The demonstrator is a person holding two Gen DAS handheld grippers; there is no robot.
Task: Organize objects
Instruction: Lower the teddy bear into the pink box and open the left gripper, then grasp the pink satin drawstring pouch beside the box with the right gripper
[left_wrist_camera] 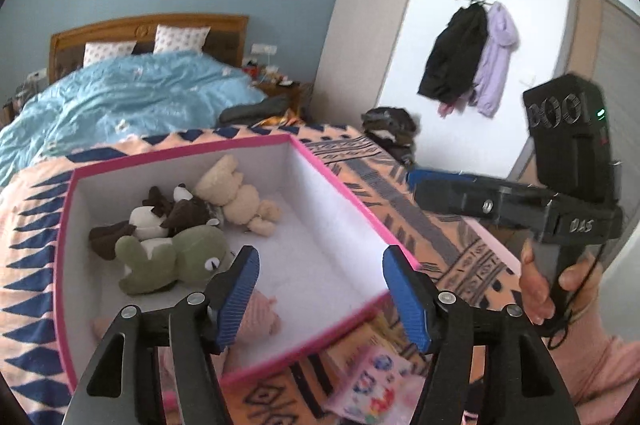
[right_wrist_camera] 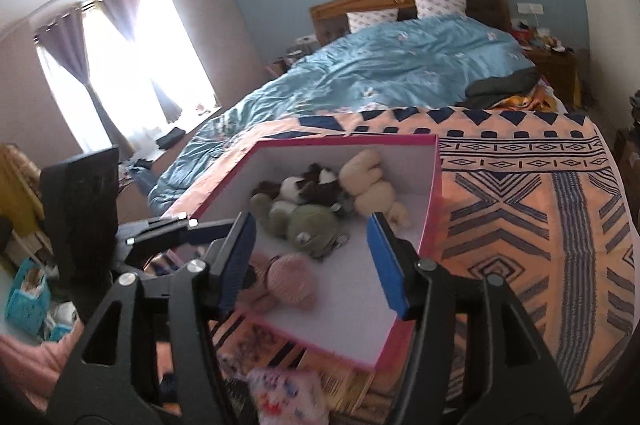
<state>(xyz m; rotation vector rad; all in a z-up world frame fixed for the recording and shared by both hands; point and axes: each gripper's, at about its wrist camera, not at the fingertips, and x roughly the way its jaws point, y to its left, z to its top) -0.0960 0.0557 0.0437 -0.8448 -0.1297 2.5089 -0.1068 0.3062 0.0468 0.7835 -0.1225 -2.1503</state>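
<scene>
A white box with a pink rim [left_wrist_camera: 352,203] [right_wrist_camera: 348,141] lies on the patterned blanket. Inside it are a green frog plush [left_wrist_camera: 180,257] [right_wrist_camera: 308,221], a brown and white plush [left_wrist_camera: 160,217] [right_wrist_camera: 308,185], a cream bear [left_wrist_camera: 236,193] [right_wrist_camera: 372,185] and a pink plush [left_wrist_camera: 260,313] [right_wrist_camera: 288,281]. My left gripper [left_wrist_camera: 320,265] hovers over the box's near end, open, with nothing between its blue pads. My right gripper [right_wrist_camera: 312,229] also stands open and empty above the box. A hand [left_wrist_camera: 560,285] holds the right gripper's handle at the right of the left wrist view.
The orange and blue blanket [right_wrist_camera: 520,205] covers the bed's foot, and a blue duvet [left_wrist_camera: 132,97] lies behind it. A colourful packet [left_wrist_camera: 372,385] [right_wrist_camera: 280,393] lies in front of the box. Coats [left_wrist_camera: 468,53] hang on the white wall. A nightstand [right_wrist_camera: 556,65] stands beside the headboard.
</scene>
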